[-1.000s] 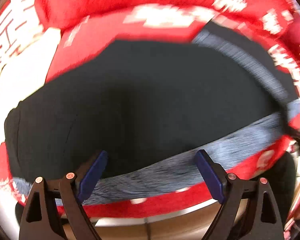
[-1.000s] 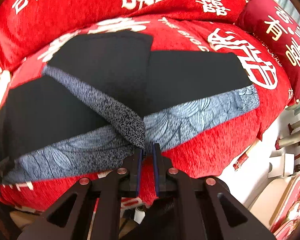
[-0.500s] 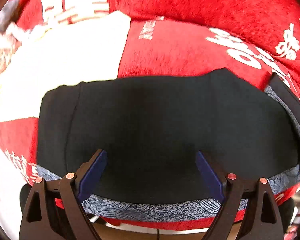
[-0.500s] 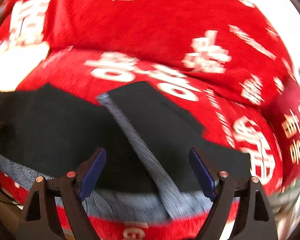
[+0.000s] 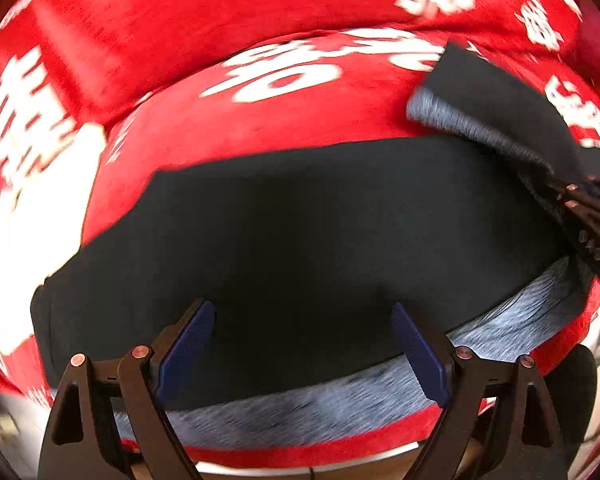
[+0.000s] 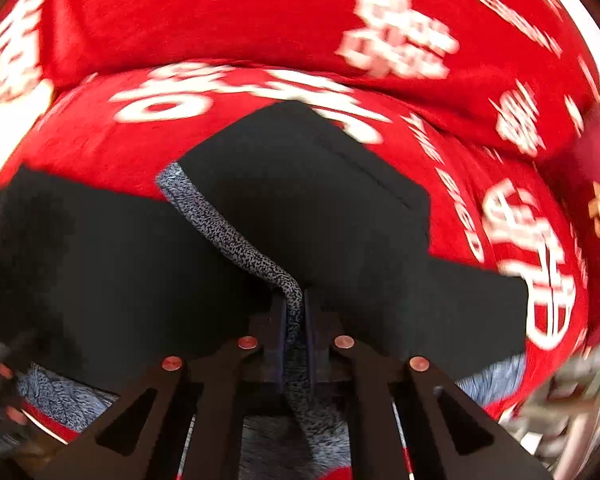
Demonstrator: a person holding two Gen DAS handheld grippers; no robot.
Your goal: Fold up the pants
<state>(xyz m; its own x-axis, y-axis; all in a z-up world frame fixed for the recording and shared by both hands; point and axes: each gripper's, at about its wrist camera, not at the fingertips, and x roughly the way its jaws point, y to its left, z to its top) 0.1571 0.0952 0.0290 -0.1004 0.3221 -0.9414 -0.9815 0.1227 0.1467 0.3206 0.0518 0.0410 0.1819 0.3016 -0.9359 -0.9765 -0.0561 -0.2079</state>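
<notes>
Pants [image 6: 340, 208]: soft, limp, light fabric.
Right claw [image 6: 296, 320] has just closed, pinching the grey side stripe [image 6: 228, 236] (6 o'clock); left claw [image 5: 300, 344] spread, empty.

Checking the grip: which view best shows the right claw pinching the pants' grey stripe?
The right wrist view: the right claw, just closed, clamps the pants by the speckled grey stripe between its pads. The left wrist view shows only that claw's black frame at its right edge.
</notes>
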